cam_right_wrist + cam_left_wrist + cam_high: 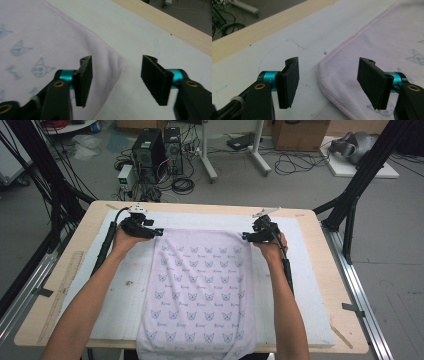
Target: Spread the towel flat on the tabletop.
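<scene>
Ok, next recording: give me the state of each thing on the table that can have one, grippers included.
Towel: spread flat on the mat, near edge hanging over the table's front, far corners lying free.
Left gripper: open, jaws either side of the towel's far left corner, not pressing it.
Right gripper: open, jaws astride the far right corner, not pressing it.
Mat: flat on the table, under the towel.

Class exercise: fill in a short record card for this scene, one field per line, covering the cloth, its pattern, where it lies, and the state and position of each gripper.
Cloth: pale pink towel, spread flat
Pattern: rows of small blue cat-face prints
Surface: white mat on a wooden table
Near edge: hangs over the table's front
Left gripper: open, at the towel's far left corner, pads not pressing it
Right gripper: open, at the far right corner, pads not pressing it
</scene>
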`<state>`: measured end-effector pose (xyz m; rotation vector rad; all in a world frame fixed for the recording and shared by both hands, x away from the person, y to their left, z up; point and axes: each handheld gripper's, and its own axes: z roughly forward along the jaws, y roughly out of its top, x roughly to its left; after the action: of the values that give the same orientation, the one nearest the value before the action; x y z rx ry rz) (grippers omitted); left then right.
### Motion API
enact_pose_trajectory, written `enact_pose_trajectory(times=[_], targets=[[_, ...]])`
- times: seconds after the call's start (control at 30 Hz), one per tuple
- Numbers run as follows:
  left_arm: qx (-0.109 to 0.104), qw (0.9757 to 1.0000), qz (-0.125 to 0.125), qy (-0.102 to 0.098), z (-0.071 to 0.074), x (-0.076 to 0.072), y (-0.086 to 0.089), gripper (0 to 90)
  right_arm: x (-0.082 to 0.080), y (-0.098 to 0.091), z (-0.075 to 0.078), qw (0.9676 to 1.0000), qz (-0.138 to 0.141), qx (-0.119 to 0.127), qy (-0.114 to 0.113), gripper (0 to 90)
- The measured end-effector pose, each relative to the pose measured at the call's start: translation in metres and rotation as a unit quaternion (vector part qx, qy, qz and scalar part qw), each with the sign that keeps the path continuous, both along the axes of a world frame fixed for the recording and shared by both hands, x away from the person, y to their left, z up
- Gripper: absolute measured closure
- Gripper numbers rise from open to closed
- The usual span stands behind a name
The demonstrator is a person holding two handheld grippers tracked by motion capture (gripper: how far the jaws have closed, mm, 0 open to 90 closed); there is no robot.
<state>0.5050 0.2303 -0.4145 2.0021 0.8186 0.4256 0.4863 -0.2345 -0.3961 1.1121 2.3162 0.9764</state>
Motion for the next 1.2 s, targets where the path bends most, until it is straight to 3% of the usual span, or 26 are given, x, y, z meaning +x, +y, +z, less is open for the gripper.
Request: enact_pose_trajectory(times=[0.13,0.2,0.3,0.37,0.47,0.6,0.77,0.93,1.2], targets=[[-0.015,0.9996,-0.023,-0.008,0.011,-0.008,0.0,10.7,-0.016,-0.006,0.015,0.9992,0.002,0.018,-0.036,16.7],[-0.021,0.999,-0.033,-0.023,0.019,-0.014,-0.001,5.3,-0.022,-0.008,0.019,0.9986,0.006,0.027,-0.045,10.3],[-0.028,0.9971,-0.058,-0.04,0.029,-0.022,-0.002,1.7,-0.034,-0.012,0.026,0.998,0.024,0.024,-0.054,8.5],[-0.027,0.9964,-0.066,-0.045,0.034,-0.027,-0.002,1.7,-0.038,-0.012,0.029,0.9978,0.034,0.025,-0.052,1.5],[-0.024,0.9947,-0.083,-0.055,0.041,-0.038,0.001,1.7,-0.048,-0.013,0.037,0.9962,0.053,0.031,-0.062,1.5],[-0.031,0.992,-0.101,-0.069,0.046,-0.055,0.01,1.7,-0.061,-0.011,0.05,0.9918,0.089,0.039,-0.084,1.5],[-0.052,0.9889,-0.115,-0.078,0.046,-0.079,0.028,1.7,-0.08,-0.014,0.061,0.9857,0.122,0.046,-0.106,1.5],[-0.06,0.9863,-0.124,-0.092,0.047,-0.105,0.042,1.7,-0.097,-0.026,0.058,0.9835,0.138,0.052,-0.105,1.5],[-0.083,0.9812,-0.135,-0.11,0.049,-0.14,0.056,1.7,-0.127,-0.047,0.048,0.9757,0.173,0.076,-0.111,1.6]])
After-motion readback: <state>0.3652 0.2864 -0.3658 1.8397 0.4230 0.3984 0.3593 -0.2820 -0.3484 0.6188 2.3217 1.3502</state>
